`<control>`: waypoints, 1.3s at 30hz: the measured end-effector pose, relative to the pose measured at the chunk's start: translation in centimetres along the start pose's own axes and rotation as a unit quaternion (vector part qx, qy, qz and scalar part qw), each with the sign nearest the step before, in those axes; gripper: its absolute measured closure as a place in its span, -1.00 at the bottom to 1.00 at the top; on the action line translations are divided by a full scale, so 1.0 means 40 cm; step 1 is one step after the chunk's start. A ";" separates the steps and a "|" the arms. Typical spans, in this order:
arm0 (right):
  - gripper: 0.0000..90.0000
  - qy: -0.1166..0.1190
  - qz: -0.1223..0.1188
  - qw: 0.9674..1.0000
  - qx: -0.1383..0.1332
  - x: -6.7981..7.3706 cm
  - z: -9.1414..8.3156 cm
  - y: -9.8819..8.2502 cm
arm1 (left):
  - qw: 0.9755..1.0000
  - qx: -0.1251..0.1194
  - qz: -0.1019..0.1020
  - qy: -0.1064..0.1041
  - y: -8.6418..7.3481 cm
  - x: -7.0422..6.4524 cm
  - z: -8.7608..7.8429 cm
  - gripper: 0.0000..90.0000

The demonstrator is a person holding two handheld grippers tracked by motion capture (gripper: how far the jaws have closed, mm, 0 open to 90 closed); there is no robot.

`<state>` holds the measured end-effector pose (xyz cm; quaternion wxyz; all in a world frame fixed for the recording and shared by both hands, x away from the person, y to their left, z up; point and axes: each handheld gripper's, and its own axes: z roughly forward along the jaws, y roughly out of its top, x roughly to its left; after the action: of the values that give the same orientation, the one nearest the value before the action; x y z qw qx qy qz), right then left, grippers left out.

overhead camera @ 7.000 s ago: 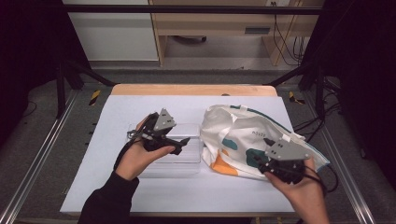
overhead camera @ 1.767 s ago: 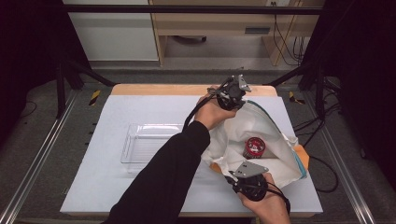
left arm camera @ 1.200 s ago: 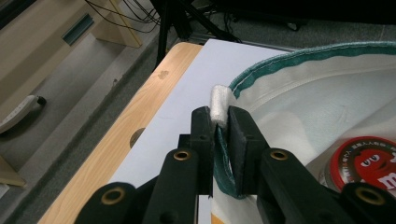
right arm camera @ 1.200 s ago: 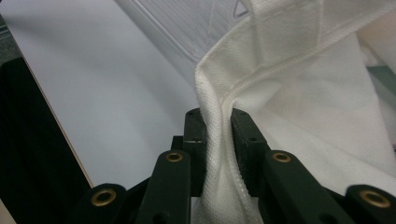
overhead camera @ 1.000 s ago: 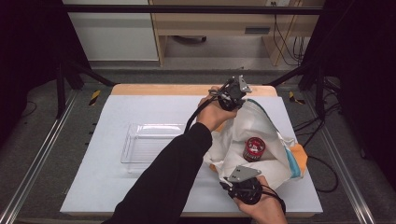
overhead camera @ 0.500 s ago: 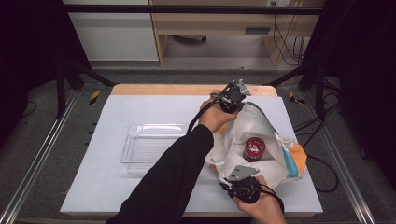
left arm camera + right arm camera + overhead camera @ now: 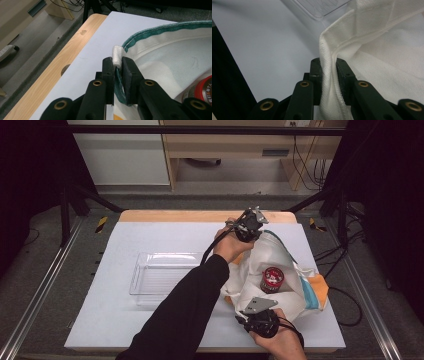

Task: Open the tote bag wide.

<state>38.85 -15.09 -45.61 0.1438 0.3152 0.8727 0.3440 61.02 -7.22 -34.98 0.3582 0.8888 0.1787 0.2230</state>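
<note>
A white cloth bag [image 7: 295, 265] with teal trim and an orange patch lies on the right of the white table [image 7: 115, 320]. A red-lidded can [image 7: 272, 279] stands inside its open mouth. My left gripper [image 7: 248, 234] reaches across to the bag's far rim. In the left gripper view it [image 7: 117, 62] is shut on the teal-edged hem of the bag [image 7: 170, 57], with the can [image 7: 201, 91] at the lower right. My right gripper [image 7: 243, 314] is at the near rim. In the right gripper view it [image 7: 329, 63] is shut on a fold of the bag [image 7: 372, 50].
A clear plastic tray [image 7: 165, 272] lies left of the bag, and its corner [image 7: 322, 7] shows in the right gripper view. A wooden strip [image 7: 175, 216] runs along the table's far edge. Metal rails [image 7: 40, 290] flank the table, and cables [image 7: 350, 310] trail at the right.
Since seven seconds ago my left gripper has left the tray and taken the bag's far rim, and the can has come into sight. Over the last second both hands have stayed almost still.
</note>
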 end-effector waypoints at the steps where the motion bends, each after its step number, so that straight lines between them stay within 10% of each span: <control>1: 0.73 0.000 0.000 1.000 0.000 0.000 0.000 0.000 | 1.000 -0.002 -0.002 -0.001 -0.003 0.000 0.004 0.80; 27: 0.66 0.004 0.003 1.000 0.003 -0.001 0.001 -0.003 | 1.000 0.008 -0.004 -0.008 -0.023 -0.015 0.037 0.80; 39: -0.33 -0.024 0.004 0.999 -0.041 0.010 -0.042 0.009 | 0.999 -0.046 0.004 0.011 -0.001 -0.048 -0.105 0.11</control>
<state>37.91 -15.49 -44.17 0.1763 0.3204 0.8530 0.3723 57.21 -5.77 -32.83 0.3957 0.8696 0.1687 0.2424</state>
